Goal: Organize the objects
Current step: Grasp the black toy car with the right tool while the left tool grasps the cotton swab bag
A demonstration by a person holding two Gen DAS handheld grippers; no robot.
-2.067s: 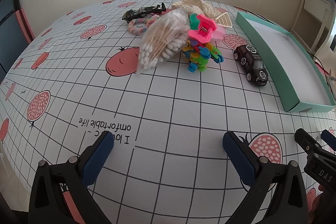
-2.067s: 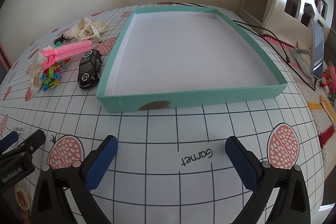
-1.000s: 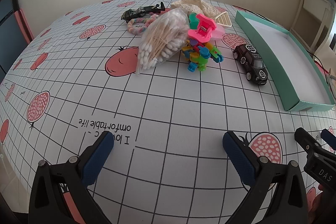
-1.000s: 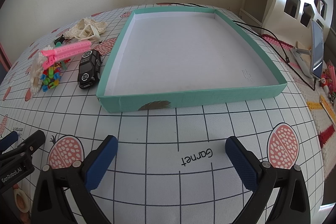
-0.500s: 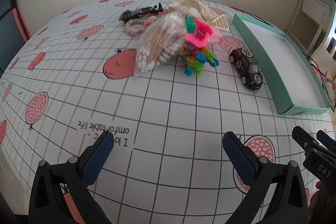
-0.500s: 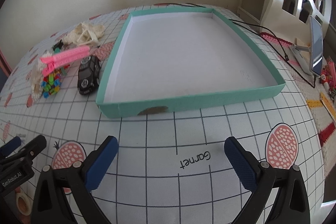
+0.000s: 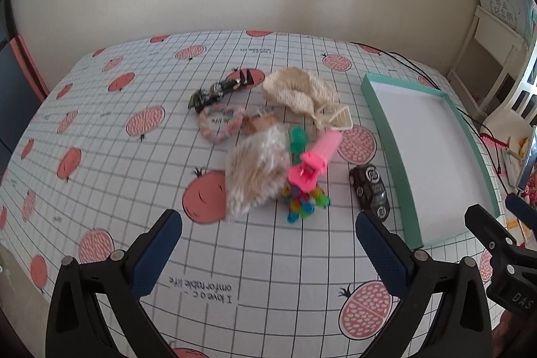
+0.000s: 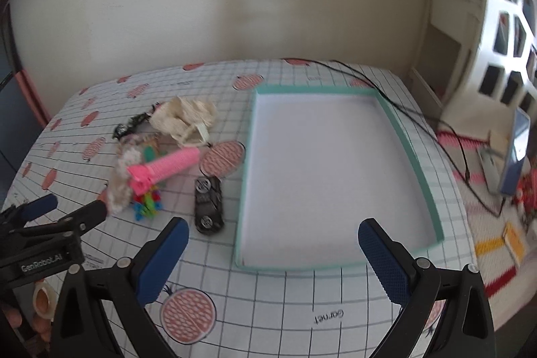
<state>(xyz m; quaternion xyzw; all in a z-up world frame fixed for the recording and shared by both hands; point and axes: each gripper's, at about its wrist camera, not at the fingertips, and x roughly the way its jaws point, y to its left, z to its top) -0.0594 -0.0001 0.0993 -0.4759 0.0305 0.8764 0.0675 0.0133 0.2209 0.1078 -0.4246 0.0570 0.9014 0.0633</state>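
Toy car [image 7: 370, 191] beside teal box [image 7: 399, 163], long axis parallel to wall.

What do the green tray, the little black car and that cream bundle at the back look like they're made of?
The tray looks like cardboard: matte teal walls, thin straight edges and a plain white paper-like floor. The car seems glossy plastic or painted metal, since it shines; which one I cannot tell. The cream bundle looks like soft knitted or crocheted yarn, with a lumpy, open, floppy texture.
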